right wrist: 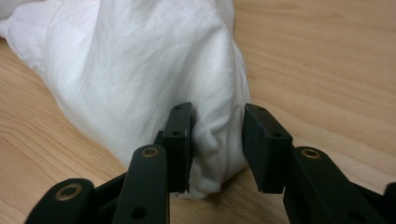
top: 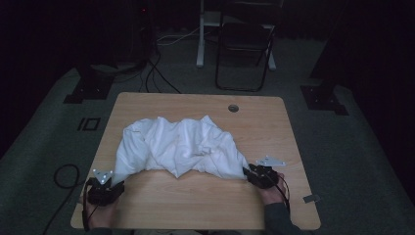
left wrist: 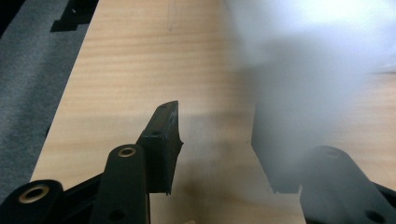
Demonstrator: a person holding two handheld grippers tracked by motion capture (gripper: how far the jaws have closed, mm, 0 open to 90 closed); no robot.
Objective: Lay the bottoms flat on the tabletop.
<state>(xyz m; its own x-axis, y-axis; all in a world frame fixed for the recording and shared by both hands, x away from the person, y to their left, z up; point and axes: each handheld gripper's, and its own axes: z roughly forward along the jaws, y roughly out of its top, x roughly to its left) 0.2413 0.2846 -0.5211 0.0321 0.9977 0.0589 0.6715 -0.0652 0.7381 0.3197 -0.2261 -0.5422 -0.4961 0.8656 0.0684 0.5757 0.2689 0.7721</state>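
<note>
Nearest the high camera, at the table's 7 o'clock edge, sits the left gripper (top: 110,182), a black two-jaw tool with a grey three-cornered plate, held by a hand entering from the bottom. Its tips lie just beside the near-left corner of the crumpled white cloth sheet (top: 178,145), which is heaped across the middle of the light wooden table (top: 205,200) and stretches from 9 o'clock round to 4 o'clock.

The left gripper view adds what the high view cannot resolve: the jaws stand partly apart with bare wood between them. A blurred white fold of the cloth (left wrist: 303,84) hangs very close to the lens at 2 o'clock, veiling the right-hand jaw. Whether that fold touches the pad cannot be told from the blur.

At 4 o'clock in the high view, the right gripper (top: 250,172) meets the cloth's near-right corner, with a hand and dark sleeve behind it. The right gripper view (right wrist: 217,140) shows the detail: a bunched white corner (right wrist: 212,154) sits between the jaws, pressed against the left-hand pad, while a narrow gap seems to remain at the right-hand pad. The jaws are moderately open around the fabric.

At 12 o'clock on the table, a small round cable hole (top: 233,107) shows in the high view.
</note>
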